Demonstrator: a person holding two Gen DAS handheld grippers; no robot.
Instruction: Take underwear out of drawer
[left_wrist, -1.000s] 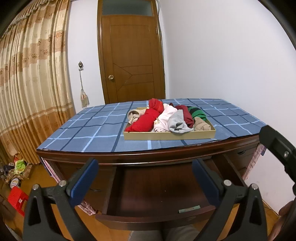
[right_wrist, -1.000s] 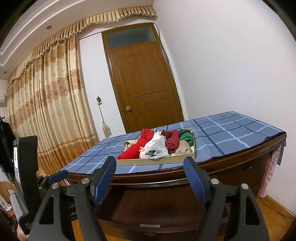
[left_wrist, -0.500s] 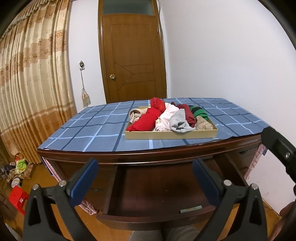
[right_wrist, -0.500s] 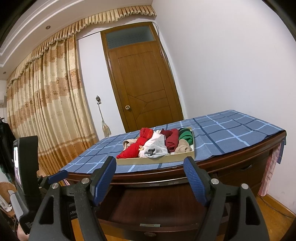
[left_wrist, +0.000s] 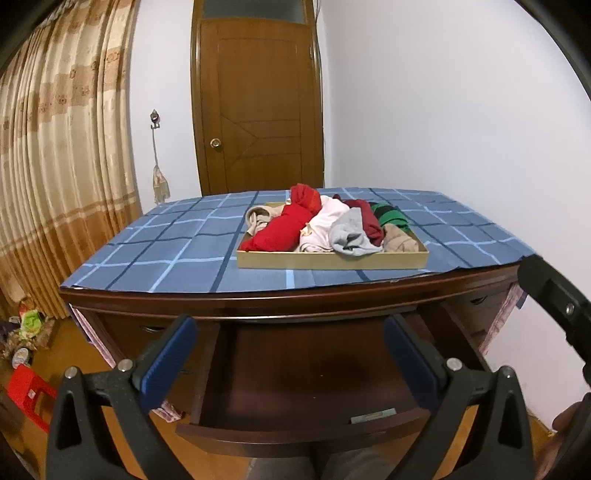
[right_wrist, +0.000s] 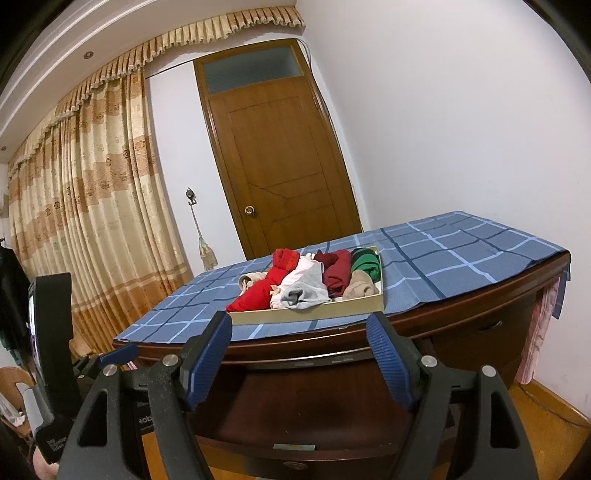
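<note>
hovering released: left blue-padded gripper (left_wrist: 290, 354), right blue-padded gripper (right_wrist: 299, 354) | gaping near: dark wooden pulled-out drawer (left_wrist: 306, 373) | sitting far on blue checked tablecloth (left_wrist: 177, 254): shallow beige tray (left_wrist: 332, 259) heaped with rolled underwear (left_wrist: 325, 225)

Dark wooden desk (left_wrist: 258, 301), pulled-out drawer (left_wrist: 306, 373) below front edge. Blue checked cloth (left_wrist: 166, 254) covers desktop, overhanging right edge. Shallow beige tray (left_wrist: 332, 259) sits on cloth near front edge, right of centre, heaped with folded underwear (left_wrist: 321, 227): red, white, grey, maroon, green, tan.
</note>
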